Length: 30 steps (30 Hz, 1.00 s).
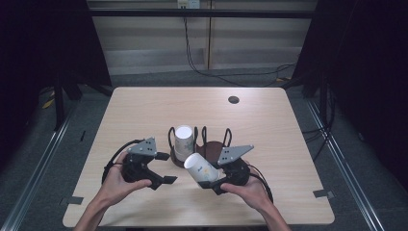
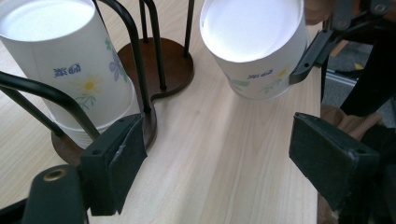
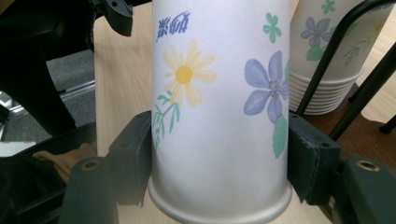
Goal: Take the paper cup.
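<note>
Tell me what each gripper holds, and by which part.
The right gripper clamps a paper cup across its sides near the rim. The left gripper holds nothing; its jaws stand open.

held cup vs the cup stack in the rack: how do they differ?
The held cup is single and tilted, its base toward the camera; the cup stack is several nested cups standing upside down. The held cup is clamped in the right tool, off the table; the stack sits in the wire rack. Both are white with the same flower print.
</note>
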### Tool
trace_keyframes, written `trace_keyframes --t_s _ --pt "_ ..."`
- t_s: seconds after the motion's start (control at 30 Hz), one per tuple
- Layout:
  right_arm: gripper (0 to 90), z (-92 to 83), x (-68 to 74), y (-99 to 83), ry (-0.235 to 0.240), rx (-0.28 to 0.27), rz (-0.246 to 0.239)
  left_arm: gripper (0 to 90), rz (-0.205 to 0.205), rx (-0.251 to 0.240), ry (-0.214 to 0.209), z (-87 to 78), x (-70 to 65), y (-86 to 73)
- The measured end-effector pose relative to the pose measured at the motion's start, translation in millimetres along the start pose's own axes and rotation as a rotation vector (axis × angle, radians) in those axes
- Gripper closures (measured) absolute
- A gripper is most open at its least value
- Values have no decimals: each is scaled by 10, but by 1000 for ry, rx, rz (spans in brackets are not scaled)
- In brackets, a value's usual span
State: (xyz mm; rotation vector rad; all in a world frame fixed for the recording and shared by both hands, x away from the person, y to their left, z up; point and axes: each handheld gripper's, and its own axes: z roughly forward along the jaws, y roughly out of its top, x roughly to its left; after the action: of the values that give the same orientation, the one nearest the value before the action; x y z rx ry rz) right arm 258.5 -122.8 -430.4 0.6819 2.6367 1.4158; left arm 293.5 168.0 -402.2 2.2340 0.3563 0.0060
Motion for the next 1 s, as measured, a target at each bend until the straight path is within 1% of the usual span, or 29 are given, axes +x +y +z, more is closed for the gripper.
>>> trace_keyframes --t_s 0.07,0.1,0.23,0.33,0.37,0.4,0.43,0.53,0.6,0.67,0.77,0.83,0.87,0.9,0.93,1.0 --pt "327 -1 -1 6 4 13 -3 176 1 11 -4 42 -9 -5" --pt "326 0 -1 9 4 20 -4 174 12 26 -7 56 -9 -4" --pt "327 17 10 21 11 58 -11 168 24 52 -11 126 -35 -8" --pt "327 33 28 28 16 86 -18 168 25 50 -22 150 -50 -7" --pt "327 39 33 30 15 94 -22 168 35 57 -23 157 -55 -7" --pt "327 43 37 33 16 104 -24 168 34 58 -25 169 -68 -7" --pt "327 49 41 37 17 112 -29 170 46 67 -23 176 -72 -8" --pt "327 61 47 53 17 134 -40 176 56 76 -24 190 -83 -10" --pt "327 60 55 62 19 147 -49 176 58 73 -22 190 -82 -13" --pt "328 60 63 68 18 160 -56 175 49 67 -26 190 -88 -14" --pt "329 54 69 73 14 182 -61 175 56 69 -32 203 -94 -12" --pt "330 47 67 75 17 190 -63 175 64 82 -35 212 -93 -9" --pt "331 42 67 77 18 196 -65 175 57 77 -39 223 -96 -11" --pt "332 37 67 81 18 199 -68 175 64 85 -39 224 -91 -10" --pt "333 35 64 81 23 199 -70 174 62 83 -39 227 -94 -11" --pt "333 25 69 91 22 220 -77 175 64 75 -44 230 -102 -12"
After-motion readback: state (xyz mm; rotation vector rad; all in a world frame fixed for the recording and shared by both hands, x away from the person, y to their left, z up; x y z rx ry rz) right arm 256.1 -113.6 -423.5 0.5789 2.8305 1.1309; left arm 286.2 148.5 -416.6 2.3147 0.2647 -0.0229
